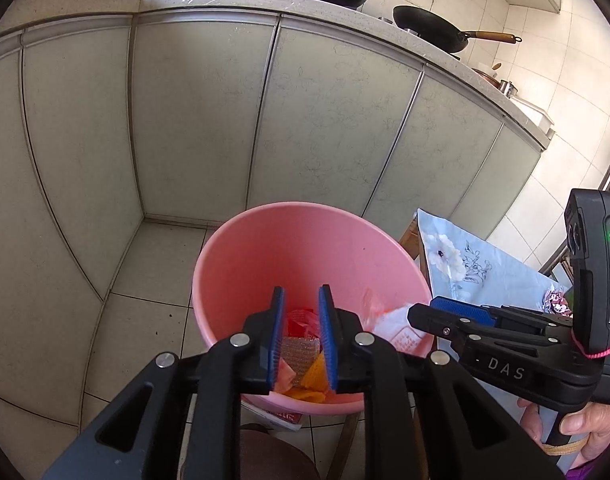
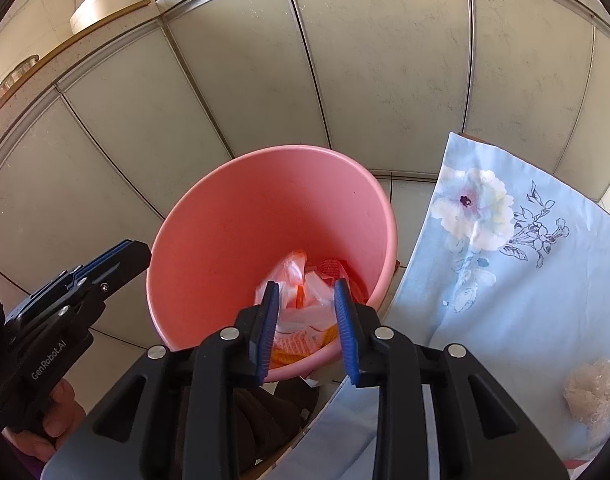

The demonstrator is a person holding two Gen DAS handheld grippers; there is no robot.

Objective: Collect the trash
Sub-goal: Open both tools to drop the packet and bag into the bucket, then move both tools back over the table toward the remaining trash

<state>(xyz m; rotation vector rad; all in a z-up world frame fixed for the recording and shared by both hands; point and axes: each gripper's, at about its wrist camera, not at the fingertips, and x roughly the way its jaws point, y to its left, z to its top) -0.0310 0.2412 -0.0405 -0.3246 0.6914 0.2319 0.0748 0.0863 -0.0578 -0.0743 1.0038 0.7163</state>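
While both grippers hang over the pink bucket (image 2: 233,216), the left gripper (image 1: 301,300) and right gripper (image 2: 305,292) each show a narrow gap between the blue pads, holding nothing. Trash wrappers (image 2: 301,308) lie below the jaws on the bucket bottom.

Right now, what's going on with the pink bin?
A person holds a gripper in each hand over the pink bin on the kitchen floor. The left gripper and right gripper both have parted fingers with nothing pinched. Wrappers already lie in the bin. A crumpled pale wad sits on the floral cloth beside it.
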